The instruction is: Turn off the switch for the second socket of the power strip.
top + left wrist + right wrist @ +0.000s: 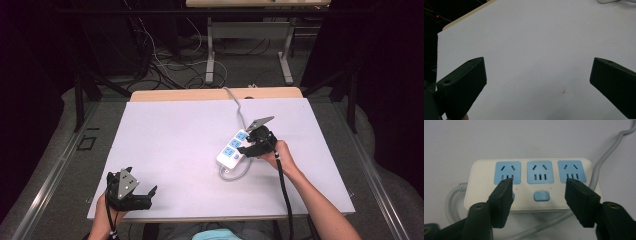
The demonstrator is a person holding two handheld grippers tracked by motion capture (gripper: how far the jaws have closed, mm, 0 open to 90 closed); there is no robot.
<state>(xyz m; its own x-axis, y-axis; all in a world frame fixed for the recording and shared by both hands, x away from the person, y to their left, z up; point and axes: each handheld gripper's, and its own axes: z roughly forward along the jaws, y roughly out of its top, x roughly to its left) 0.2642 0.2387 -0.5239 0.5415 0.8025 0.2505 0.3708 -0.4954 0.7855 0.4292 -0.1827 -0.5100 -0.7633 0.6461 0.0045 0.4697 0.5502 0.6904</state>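
A white power strip [231,151] with three blue sockets lies right of the table's middle, angled toward the far right. My right gripper [246,142] hovers just over its right side, open. In the right gripper view the strip [525,200] lies crosswise, and the right gripper [539,182] has one jaw before the left socket and one before the right socket. I cannot tell whether the jaws touch the strip. A blue button [541,195] shows between them. My left gripper [134,184] rests near the front left corner, open wide and holding nothing [537,62].
The strip's grey cable [239,107] runs off the table's far edge, and a loop [234,174] curls by its near end. The white tabletop [175,140] is bare on the left. Desk legs and loose cables [170,65] lie on the floor beyond.
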